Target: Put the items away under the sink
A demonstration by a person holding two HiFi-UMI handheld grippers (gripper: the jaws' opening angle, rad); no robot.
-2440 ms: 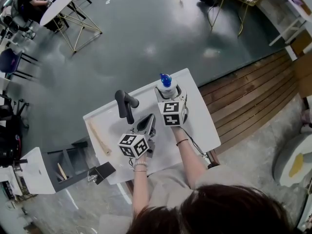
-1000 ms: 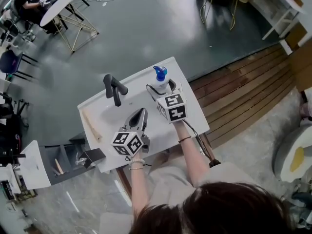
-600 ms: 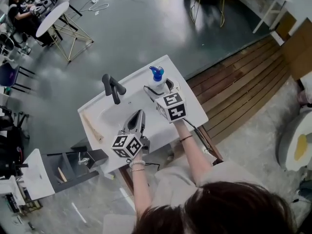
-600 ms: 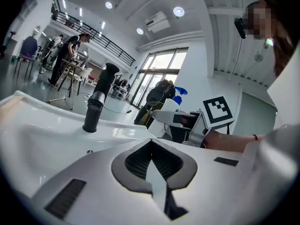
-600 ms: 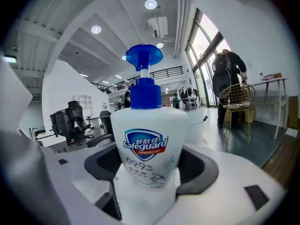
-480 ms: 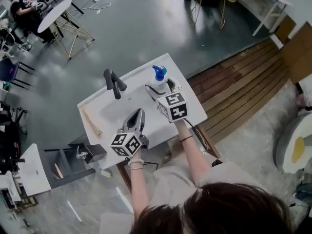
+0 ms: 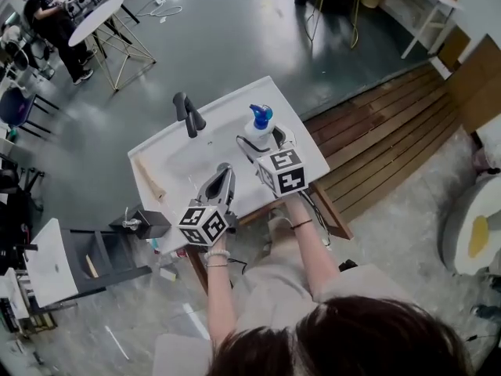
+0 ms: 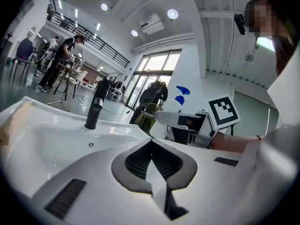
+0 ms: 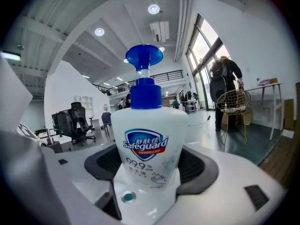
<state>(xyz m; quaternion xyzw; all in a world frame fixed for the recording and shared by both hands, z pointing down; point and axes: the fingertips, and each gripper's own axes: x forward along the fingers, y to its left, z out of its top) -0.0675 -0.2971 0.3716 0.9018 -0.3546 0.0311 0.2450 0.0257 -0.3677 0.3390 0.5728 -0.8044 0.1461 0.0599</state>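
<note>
Soap bottle right of faucet

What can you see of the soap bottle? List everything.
The soap bottle is a squat white plastic pump bottle with a blue collar and a blue pump head. Its label shows a blue shield reading Safeguard, with 99.9 below. It stands upright, and the right gripper is shut on its lower body, one pad on each side. The head view puts it over the right end of the white sink, beside the basin. Whether its base rests on the top cannot be told.
</note>
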